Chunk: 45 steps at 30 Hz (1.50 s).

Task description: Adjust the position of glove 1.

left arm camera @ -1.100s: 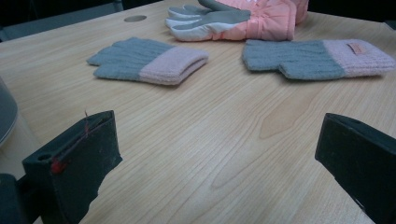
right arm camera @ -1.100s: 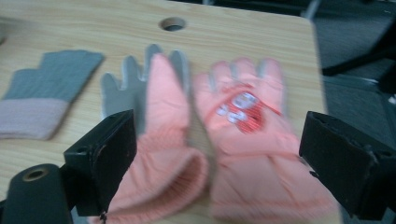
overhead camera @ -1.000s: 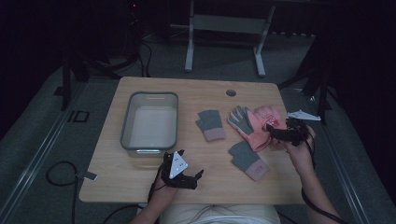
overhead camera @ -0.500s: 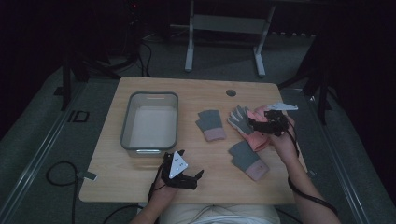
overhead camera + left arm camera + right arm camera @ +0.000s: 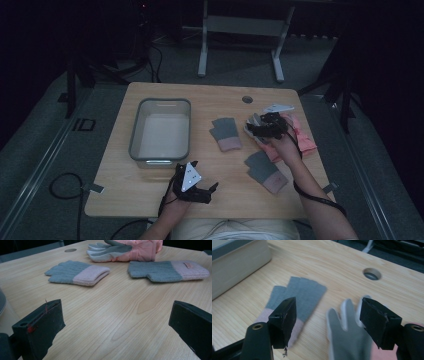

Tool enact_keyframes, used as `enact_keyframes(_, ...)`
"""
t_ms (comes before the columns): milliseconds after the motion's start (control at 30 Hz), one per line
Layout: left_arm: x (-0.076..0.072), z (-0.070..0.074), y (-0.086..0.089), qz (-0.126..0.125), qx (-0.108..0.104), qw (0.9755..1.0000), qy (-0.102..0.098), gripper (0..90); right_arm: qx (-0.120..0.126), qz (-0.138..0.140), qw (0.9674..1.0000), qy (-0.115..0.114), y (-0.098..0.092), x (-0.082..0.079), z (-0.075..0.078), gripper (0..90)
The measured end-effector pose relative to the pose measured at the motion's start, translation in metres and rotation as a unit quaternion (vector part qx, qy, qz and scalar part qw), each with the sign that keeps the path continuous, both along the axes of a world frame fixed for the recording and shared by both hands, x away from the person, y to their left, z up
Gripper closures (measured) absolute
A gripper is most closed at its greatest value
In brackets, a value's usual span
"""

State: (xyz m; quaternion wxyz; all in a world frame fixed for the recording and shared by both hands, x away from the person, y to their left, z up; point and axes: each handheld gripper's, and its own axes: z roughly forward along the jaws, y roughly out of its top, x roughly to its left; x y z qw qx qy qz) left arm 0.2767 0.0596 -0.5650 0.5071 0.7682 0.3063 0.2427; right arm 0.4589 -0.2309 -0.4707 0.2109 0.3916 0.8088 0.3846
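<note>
Two tools work above a table (image 5: 150, 197) of pale wood with a visible grain; the padded glove (image 5: 300, 135) serves as the landmark. This glove is puffy, pink at the cuff, with smooth grey and white fingers; it lies near the table's right edge. The right tool (image 5: 256, 129) hovers over the glove's fingers; its jaws have just been closing, yet the grey fingers (image 5: 348, 330) lie between them untouched, so it grips nothing. Left of the padded glove lies one knitted glove (image 5: 226, 133), ribbed grey wool with a pink cuff; a second knitted glove (image 5: 265, 170) lies just in front of it. Far left of the padded glove stands a rectangular tray (image 5: 135, 135) with rounded corners. The left tool (image 5: 204, 176) rests near the table's front edge, well apart from the padded glove; its square black jaws stand wide and hold nothing.
</note>
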Motion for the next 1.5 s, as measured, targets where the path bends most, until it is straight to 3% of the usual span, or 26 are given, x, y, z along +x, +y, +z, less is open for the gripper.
enact_keyframes(267, 0.0, 0.0, 0.0, 0.0, 0.0, 1.0, -0.001, 0.0, 0.0, 0.023, 0.9997, 0.012, 0.025, 0.013, -0.009, 41.2)
enact_keyframes(400, -0.001, 0.0, 0.001, 0.0, -0.003, 1.0, -0.002, 0.0, -0.013, 0.032, 0.9993, 0.013, 0.038, 0.02, -0.016, 44.6)
enact_keyframes(533, 0.0, 0.0, 0.001, 0.001, -0.004, 1.0, 0.0, 0.0, -0.021, 0.044, 0.9983, 0.032, 0.049, 0.028, -0.024, 49.2)
enact_keyframes(700, 0.0, 0.0, 0.001, 0.001, -0.004, 1.0, -0.002, 0.0, -0.028, 0.063, 0.9955, 0.065, 0.062, 0.04, -0.032, 56.5)
enact_keyframes(967, 0.0, 0.0, 0.002, 0.0, -0.008, 1.0, -0.001, 0.0, -0.061, 0.088, 0.9915, 0.074, 0.076, 0.053, -0.047, 60.1)
enact_keyframes(1100, 0.0, 0.0, 0.002, 0.001, -0.009, 1.0, 0.0, 0.0, -0.076, 0.089, 0.9894, 0.087, 0.077, 0.059, -0.057, 66.2)
enact_keyframes(1200, 0.0, 0.0, 0.002, 0.001, -0.01, 1.0, 0.0, 0.0, -0.087, 0.095, 0.986, 0.106, 0.079, 0.063, -0.068, 68.6)
enact_keyframes(1300, 0.0, 0.0, 0.002, 0.001, -0.009, 1.0, 0.0, 0.0, -0.08, 0.101, 0.9855, 0.11, 0.078, 0.066, -0.069, 72.7)
enact_keyframes(1500, 0.0, 0.0, 0.002, 0.001, -0.01, 0.9999, 0.001, 0.0, -0.08, 0.067, 0.9886, 0.108, 0.083, 0.061, -0.069, 85.5)
